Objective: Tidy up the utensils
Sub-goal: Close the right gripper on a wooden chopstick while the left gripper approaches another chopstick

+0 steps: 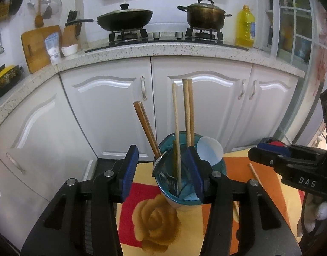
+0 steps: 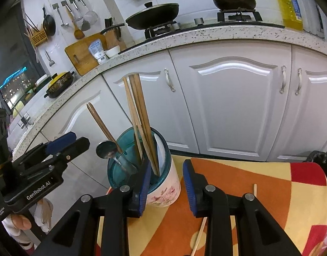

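A white flowered utensil cup with a teal rim (image 1: 221, 167) (image 2: 165, 192) stands at the table's far edge. It holds light wooden chopsticks (image 1: 187, 111) (image 2: 138, 111), a darker brown pair (image 1: 145, 123), a metal spoon (image 1: 158, 163) (image 2: 106, 149) and a white spoon (image 1: 209, 149). My left gripper (image 1: 162, 151) (image 2: 76, 140) is open just in front of the cup, nothing pressed by its blue pads. Right of the cup my right gripper (image 2: 167, 164) (image 1: 259, 151) is open and empty. Loose chopsticks (image 2: 198, 239) (image 1: 254, 172) lie on the cloth near it.
The table wears an orange, yellow and red cloth (image 2: 227, 170) (image 1: 131, 213). Beyond its edge are white cabinet doors (image 1: 112, 111) under a speckled counter (image 1: 163, 52) with a stove, pans and an oil bottle. A gloved hand (image 1: 325, 211) holds the right gripper.
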`<state>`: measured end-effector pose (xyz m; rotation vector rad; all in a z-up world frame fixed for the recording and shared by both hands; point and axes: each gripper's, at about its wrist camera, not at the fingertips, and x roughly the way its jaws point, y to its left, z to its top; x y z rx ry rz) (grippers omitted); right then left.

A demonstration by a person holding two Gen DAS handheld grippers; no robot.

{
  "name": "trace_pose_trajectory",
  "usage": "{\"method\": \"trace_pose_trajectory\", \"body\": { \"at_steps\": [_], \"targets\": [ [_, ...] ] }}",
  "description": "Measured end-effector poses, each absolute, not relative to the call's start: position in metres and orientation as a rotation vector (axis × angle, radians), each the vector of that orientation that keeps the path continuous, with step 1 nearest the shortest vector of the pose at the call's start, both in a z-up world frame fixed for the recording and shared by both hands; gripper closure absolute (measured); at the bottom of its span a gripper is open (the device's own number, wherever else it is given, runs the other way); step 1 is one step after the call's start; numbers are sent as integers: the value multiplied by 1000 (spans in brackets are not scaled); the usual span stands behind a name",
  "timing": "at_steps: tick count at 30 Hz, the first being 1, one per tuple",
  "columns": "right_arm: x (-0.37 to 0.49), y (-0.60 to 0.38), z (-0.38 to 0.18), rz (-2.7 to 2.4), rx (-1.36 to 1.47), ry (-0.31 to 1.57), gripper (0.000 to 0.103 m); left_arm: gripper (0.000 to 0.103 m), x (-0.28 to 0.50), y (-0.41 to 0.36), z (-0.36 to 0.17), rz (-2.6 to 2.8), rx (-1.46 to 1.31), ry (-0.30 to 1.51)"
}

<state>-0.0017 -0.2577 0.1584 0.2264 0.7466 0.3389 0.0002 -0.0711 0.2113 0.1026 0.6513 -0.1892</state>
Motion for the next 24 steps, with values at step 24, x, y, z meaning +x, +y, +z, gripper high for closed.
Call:
{"method": "trace_pose_trajectory", "body": {
  "at_steps": [24],
  "targets": [
    [-72,-347,60,118,259,981,65,57,-54,-122,193,-405,46,760]
  ]
}}
